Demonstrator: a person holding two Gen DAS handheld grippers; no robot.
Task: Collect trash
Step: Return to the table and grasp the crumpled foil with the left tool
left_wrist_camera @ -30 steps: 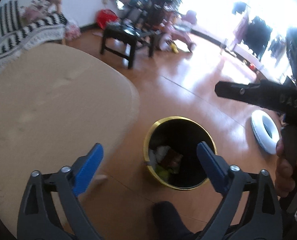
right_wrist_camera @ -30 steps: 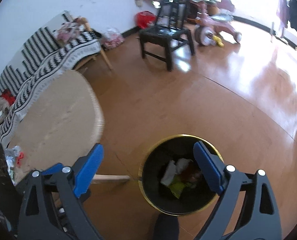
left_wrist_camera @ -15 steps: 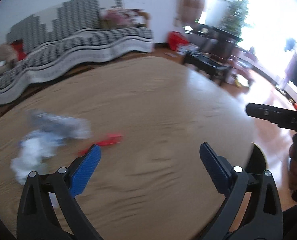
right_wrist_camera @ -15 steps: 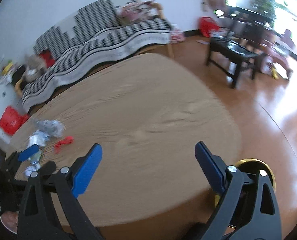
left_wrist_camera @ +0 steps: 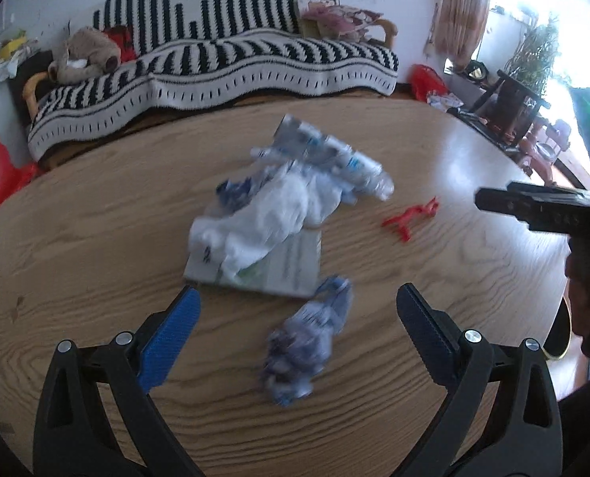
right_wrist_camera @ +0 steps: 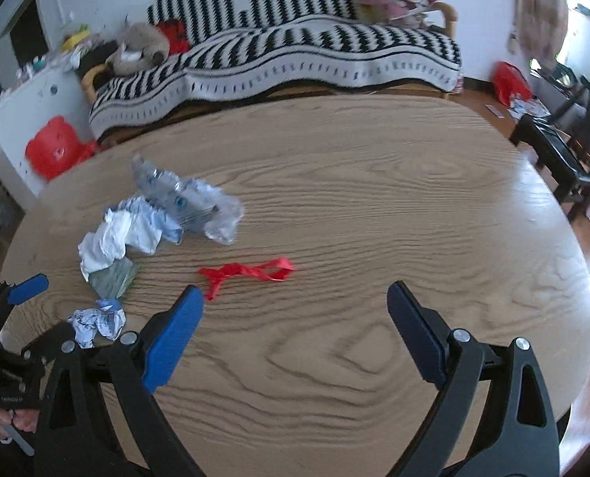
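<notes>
Trash lies on the oval wooden table (left_wrist_camera: 76, 238): a crushed clear plastic bottle (left_wrist_camera: 334, 159), a crumpled white bag (left_wrist_camera: 267, 214) over a flat grey packet (left_wrist_camera: 283, 270), a blue-white paper wad (left_wrist_camera: 307, 342) and a red ribbon (left_wrist_camera: 410, 218). My left gripper (left_wrist_camera: 295, 306) is open, just above and around the paper wad. My right gripper (right_wrist_camera: 295, 298) is open and empty, close behind the red ribbon (right_wrist_camera: 247, 270), with the bottle (right_wrist_camera: 187, 198), white bag (right_wrist_camera: 116, 238) and wad (right_wrist_camera: 96, 322) to its left.
A striped sofa (left_wrist_camera: 215, 63) with a teddy bear (left_wrist_camera: 84, 53) runs behind the table. A red stool (right_wrist_camera: 52, 151) stands at the left. A dark chair (right_wrist_camera: 565, 143) stands at the right. A sliver of the gold bin rim (left_wrist_camera: 561, 342) shows past the table's right edge.
Both grippers swung from over the floor bin back to the table and came closer to the trash. Both stayed open and empty.
</notes>
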